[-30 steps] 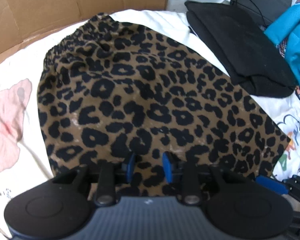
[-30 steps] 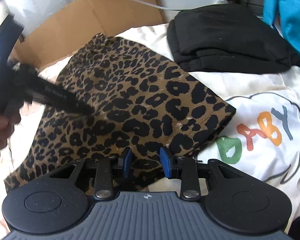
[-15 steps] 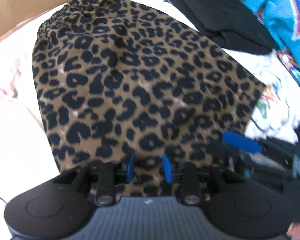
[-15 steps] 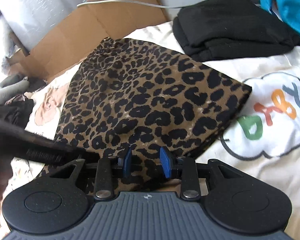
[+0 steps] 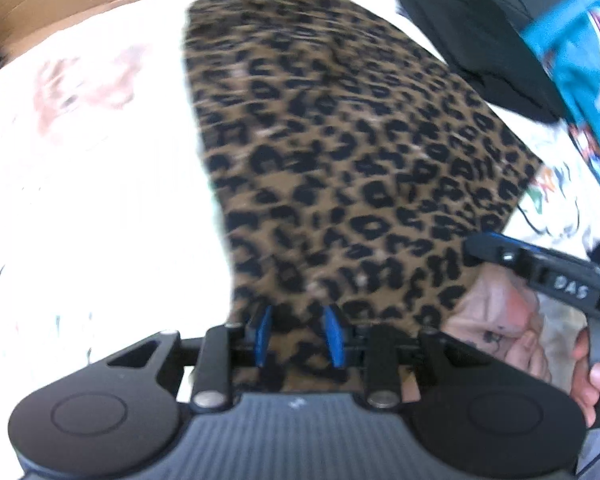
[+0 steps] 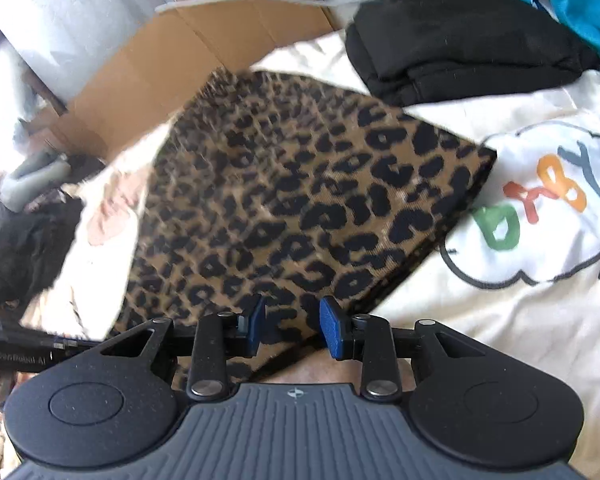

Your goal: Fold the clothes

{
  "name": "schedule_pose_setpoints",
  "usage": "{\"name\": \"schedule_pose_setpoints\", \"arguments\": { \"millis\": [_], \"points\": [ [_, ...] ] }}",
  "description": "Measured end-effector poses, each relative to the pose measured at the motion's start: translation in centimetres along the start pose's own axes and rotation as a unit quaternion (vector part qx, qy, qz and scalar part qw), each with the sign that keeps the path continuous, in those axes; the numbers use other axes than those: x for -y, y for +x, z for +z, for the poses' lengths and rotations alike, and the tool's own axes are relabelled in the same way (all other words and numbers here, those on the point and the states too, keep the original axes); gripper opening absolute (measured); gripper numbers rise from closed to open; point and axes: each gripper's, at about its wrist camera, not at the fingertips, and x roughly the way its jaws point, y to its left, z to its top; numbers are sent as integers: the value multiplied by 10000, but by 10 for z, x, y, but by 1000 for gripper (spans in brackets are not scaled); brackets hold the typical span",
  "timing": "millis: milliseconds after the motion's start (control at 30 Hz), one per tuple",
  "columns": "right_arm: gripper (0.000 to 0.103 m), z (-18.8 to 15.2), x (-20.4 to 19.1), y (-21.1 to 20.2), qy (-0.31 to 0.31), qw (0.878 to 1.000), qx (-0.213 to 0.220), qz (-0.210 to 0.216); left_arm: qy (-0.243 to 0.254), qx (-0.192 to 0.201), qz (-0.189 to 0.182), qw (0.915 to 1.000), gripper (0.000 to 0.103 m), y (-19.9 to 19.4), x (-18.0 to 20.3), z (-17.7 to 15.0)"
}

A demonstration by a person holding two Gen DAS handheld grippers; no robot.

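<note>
White bedding (image 6: pixel 500 320) printed with cartoons fills the scene. Left gripper (image 5: pixel 298 336) and right gripper (image 6: pixel 292 328) each hang over the near hem of a leopard-print skirt (image 6: pixel 300 200) lying flat; whether the part-spread pads pinch cloth, I cannot tell. Soft, light, floppy fabric; corners look best to grasp.

Two close, downward wrist views, both over the leopard garment (image 5: pixel 340 152).

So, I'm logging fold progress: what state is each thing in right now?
Leopard-print garment: spread flat, near edge between both grippers' fingers.
Black garment: folded, lying behind it.
Left gripper: part open.
Right gripper: part open.
</note>
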Motion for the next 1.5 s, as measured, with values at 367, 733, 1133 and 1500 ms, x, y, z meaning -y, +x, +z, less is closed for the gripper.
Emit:
{"name": "schedule_pose_setpoints", "arguments": {
  "millis": [367, 733, 1133, 1500],
  "points": [
    [38, -1, -16, 0, -246, 9991, 28, 358, -1600, 490, -515, 9846, 37, -19, -53, -56],
    [38, -14, -11, 8, -156, 9994, -200, 218, -2234, 491, -1183, 9663, 43, -1, -64, -78],
    [37, -16, -11, 13, -243, 9991, -305, 149, -2433, 974, -1451, 9541, 48, -4, -73, -76],
    [37, -16, -11, 14, -197, 9993, -303, 131, -2625, 788, -1858, 9436, 48, -8, -76, -81]
  ]
}}
